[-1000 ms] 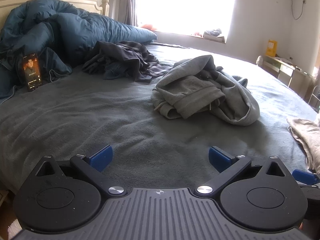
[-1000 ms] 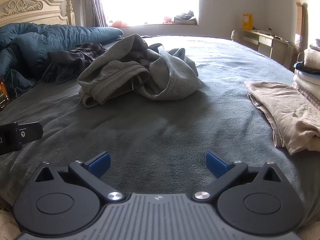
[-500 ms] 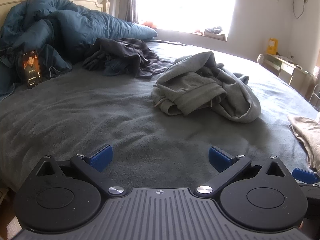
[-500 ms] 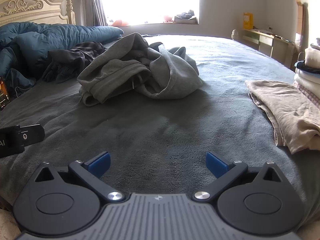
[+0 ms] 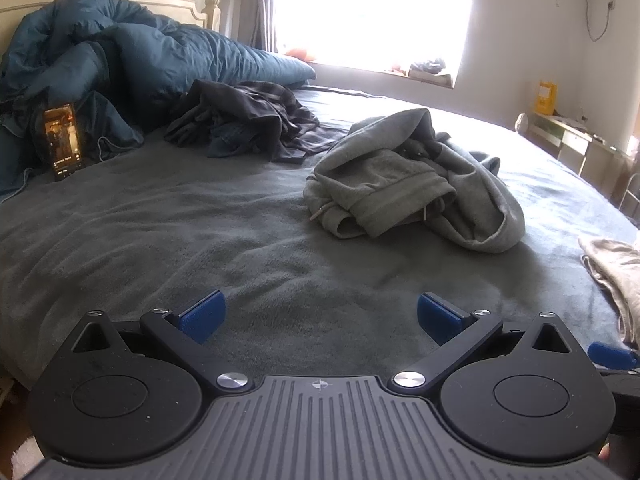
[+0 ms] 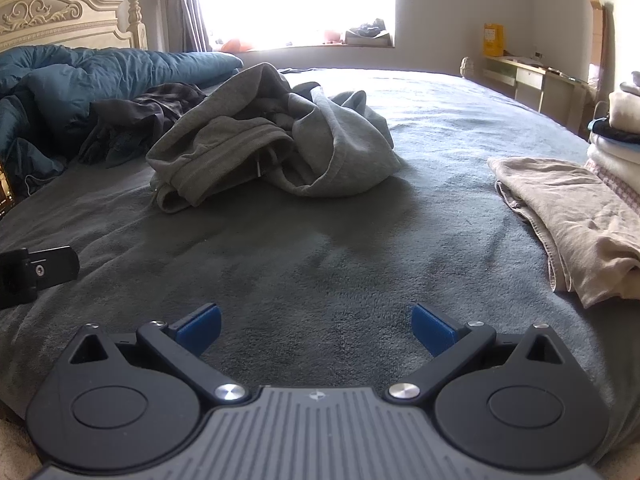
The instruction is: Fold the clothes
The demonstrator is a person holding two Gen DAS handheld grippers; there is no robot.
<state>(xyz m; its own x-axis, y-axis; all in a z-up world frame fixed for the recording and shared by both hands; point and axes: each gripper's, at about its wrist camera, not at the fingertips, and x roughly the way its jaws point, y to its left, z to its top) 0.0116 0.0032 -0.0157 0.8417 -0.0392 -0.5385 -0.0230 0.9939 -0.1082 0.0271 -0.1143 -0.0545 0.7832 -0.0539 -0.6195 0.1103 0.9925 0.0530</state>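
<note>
Left tongs (image 5: 318, 314): blue pads spread wide apart, nothing between them, low over the near edge of the dark grey fleece bed cover (image 5: 168, 240). Right tongs (image 6: 314, 326): likewise spread wide, empty, over bare cover.

Crumpled grey-green sweatshirt with drawstring (image 5: 412, 184) heaped mid-bed, well ahead of both tongs, touched by neither; in the right wrist view centre-left (image 6: 272, 140). Rumpled dark plaid garment (image 5: 244, 120) behind and left of it, just apart from it, against the bunched teal quilt (image 5: 120, 64) at the cream carved headboard (image 6: 60, 20).

Lit phone (image 5: 64, 140) propped upright against the quilt, far left. Folded beige cloth (image 6: 572, 216) flat on the cover at right; behind it a stack of folded pale laundry (image 6: 620, 136) at the frame edge.

Part of the left device visible at left edge of the right wrist view.
</note>
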